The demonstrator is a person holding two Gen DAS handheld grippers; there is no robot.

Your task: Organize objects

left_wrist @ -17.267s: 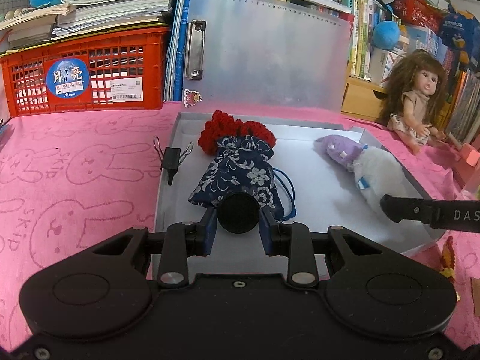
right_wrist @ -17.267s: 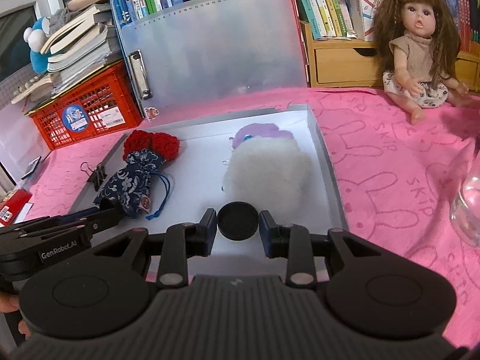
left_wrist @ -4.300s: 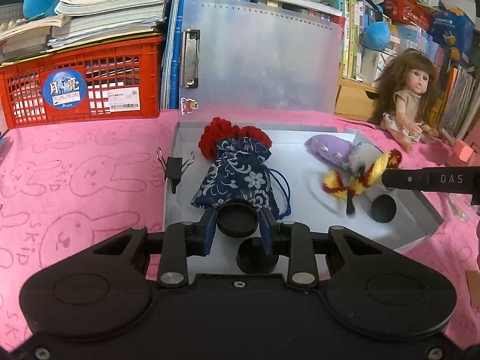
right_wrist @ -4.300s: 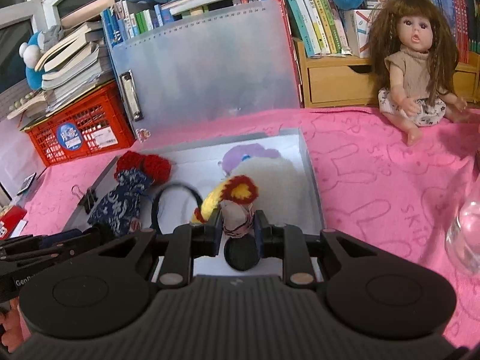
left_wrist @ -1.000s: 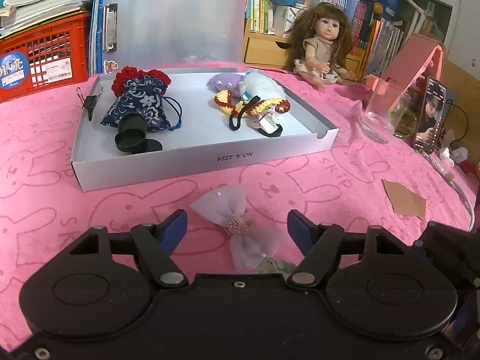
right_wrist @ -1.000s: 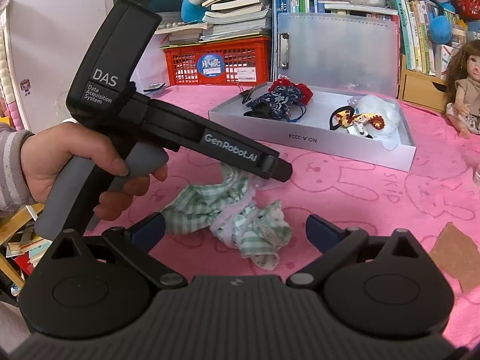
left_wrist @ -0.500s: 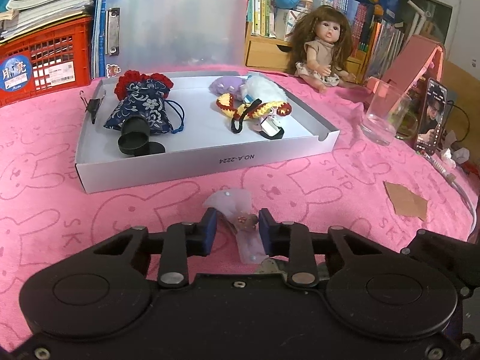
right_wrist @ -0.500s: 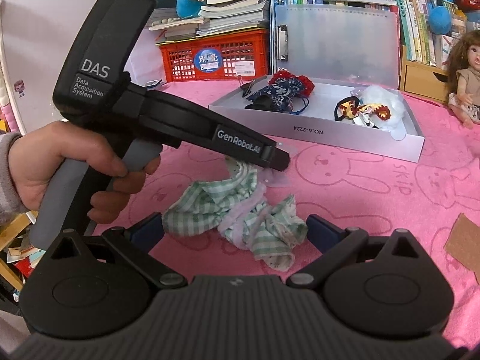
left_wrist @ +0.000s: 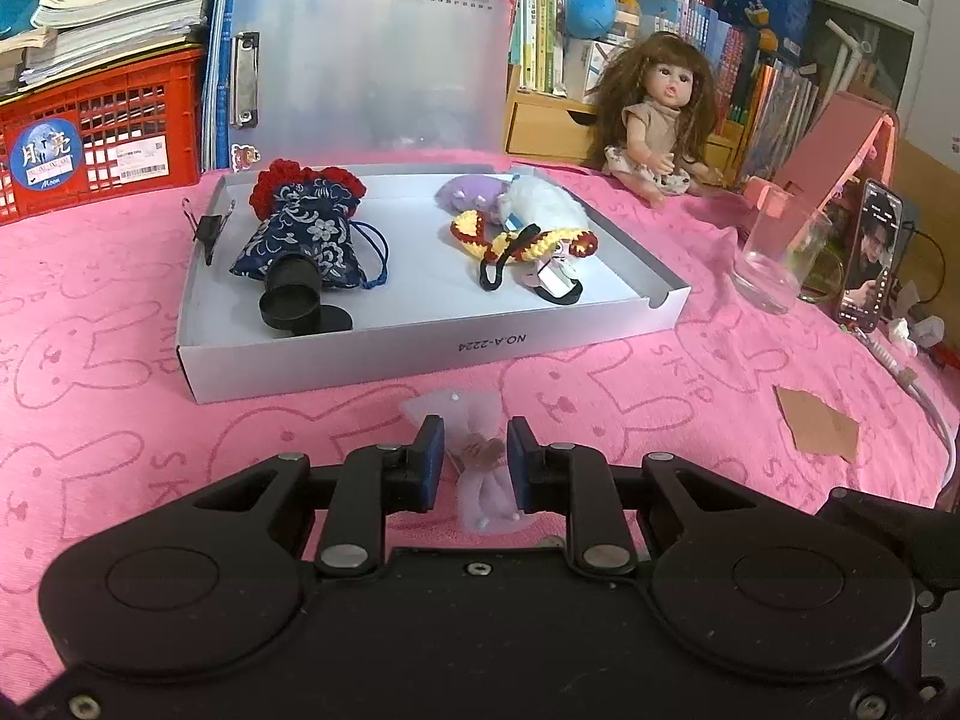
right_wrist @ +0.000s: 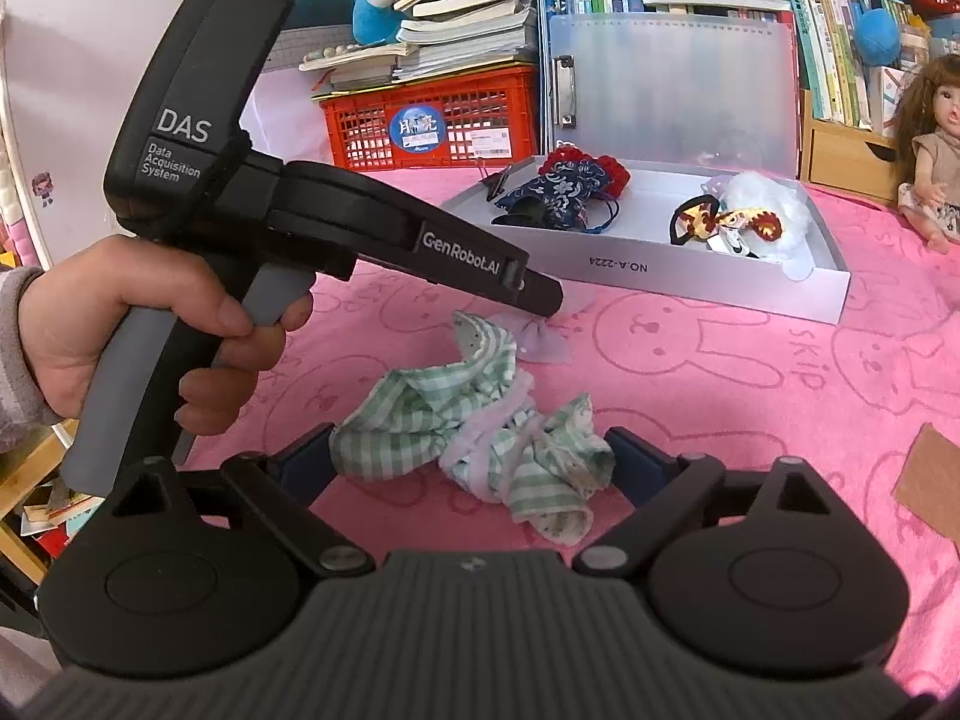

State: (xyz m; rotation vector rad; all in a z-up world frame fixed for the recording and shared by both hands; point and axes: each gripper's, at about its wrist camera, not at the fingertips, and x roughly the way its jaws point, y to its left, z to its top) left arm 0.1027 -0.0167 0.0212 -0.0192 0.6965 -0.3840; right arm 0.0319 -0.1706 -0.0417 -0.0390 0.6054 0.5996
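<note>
My left gripper [left_wrist: 475, 456] is shut on a sheer lilac bow [left_wrist: 480, 477] and holds it just above the pink cloth, in front of the white tray [left_wrist: 420, 354]. The bow [right_wrist: 543, 339] hangs at the left gripper's tip [right_wrist: 549, 300] in the right wrist view. The tray holds a blue floral pouch [left_wrist: 303, 240], a black cap [left_wrist: 288, 303], a yellow-red crochet toy [left_wrist: 522, 243] and a white fluffy toy [left_wrist: 543, 201]. My right gripper [right_wrist: 471, 465] is open around a green checked doll garment [right_wrist: 474, 420] lying on the cloth.
A glass [left_wrist: 774, 258], a phone [left_wrist: 867, 258] and a brown card [left_wrist: 816, 423] lie to the right. A doll [left_wrist: 657, 120] sits behind the tray, next to a clipboard [left_wrist: 372, 72] and a red crate [left_wrist: 90, 132]. A binder clip [left_wrist: 207, 228] grips the tray's left rim.
My left gripper has lifted the bow slightly and moved nearer the tray. My right gripper, still open, has moved in around the green garment.
</note>
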